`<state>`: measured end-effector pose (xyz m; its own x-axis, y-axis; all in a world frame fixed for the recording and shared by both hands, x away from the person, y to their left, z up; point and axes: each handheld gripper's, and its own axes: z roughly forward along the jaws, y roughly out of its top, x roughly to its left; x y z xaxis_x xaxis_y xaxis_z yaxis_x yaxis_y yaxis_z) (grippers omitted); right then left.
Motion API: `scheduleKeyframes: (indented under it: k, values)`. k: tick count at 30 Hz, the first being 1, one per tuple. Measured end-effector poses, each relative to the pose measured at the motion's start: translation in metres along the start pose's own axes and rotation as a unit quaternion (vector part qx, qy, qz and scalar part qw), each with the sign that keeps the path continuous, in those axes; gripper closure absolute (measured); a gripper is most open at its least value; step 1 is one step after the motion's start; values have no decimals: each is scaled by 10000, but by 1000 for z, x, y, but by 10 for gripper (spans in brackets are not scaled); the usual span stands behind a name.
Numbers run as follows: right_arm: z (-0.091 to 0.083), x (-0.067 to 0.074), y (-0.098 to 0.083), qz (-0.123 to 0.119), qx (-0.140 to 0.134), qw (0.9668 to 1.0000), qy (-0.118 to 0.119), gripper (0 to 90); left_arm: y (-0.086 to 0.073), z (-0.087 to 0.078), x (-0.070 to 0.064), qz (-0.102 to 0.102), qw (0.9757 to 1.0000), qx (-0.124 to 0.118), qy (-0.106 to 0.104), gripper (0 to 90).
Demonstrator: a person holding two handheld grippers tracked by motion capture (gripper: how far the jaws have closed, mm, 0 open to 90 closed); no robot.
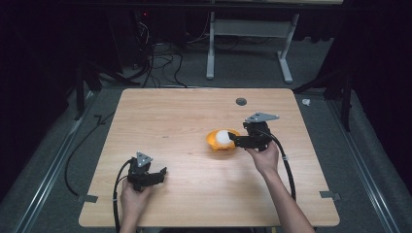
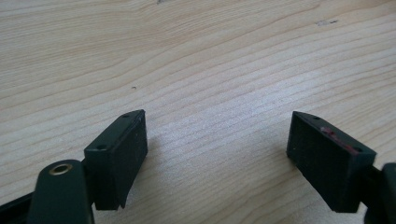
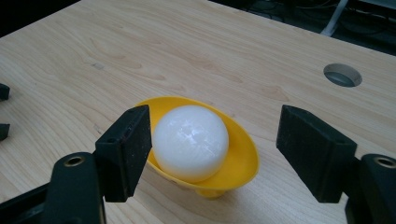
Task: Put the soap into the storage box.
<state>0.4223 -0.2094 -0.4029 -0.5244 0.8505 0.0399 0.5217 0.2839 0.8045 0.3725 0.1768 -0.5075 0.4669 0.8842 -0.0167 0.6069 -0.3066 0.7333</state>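
Note:
A white ball point(image 1: 222, 137) point(image 3: 190, 142) rests in a small yellow bowl point(image 1: 214, 144) point(image 3: 243, 161) right of the middle of the wooden table point(image 1: 184, 116). My right gripper point(image 1: 237, 140) point(image 3: 215, 116) reaches the bowl from the right, open. Its jaws stand either side of the ball, the left one close beside it, the right one well apart. My left gripper point(image 1: 163, 171) point(image 2: 217, 119) lies low near the front left, open over bare wood, with nothing between its jaws.
A round hole point(image 1: 241, 101) point(image 3: 342, 74) sits in the tabletop behind the bowl, near the far edge. Beyond the table are floor cables point(image 1: 155, 63) and a white desk frame point(image 1: 248, 43). Black cables trail from both grippers toward the front edge.

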Motion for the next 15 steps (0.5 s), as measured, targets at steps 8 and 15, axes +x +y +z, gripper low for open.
scheduleKeyframes:
  k: [8,15]
  values:
    - [-12,-6,-9,82,-128,9999,-37,284,0,0,0,1,10000,1,3,209]
    - [-24,-14,-17,182,-218,9995,-98,286,0,0,0,0,10000,2,3,210]
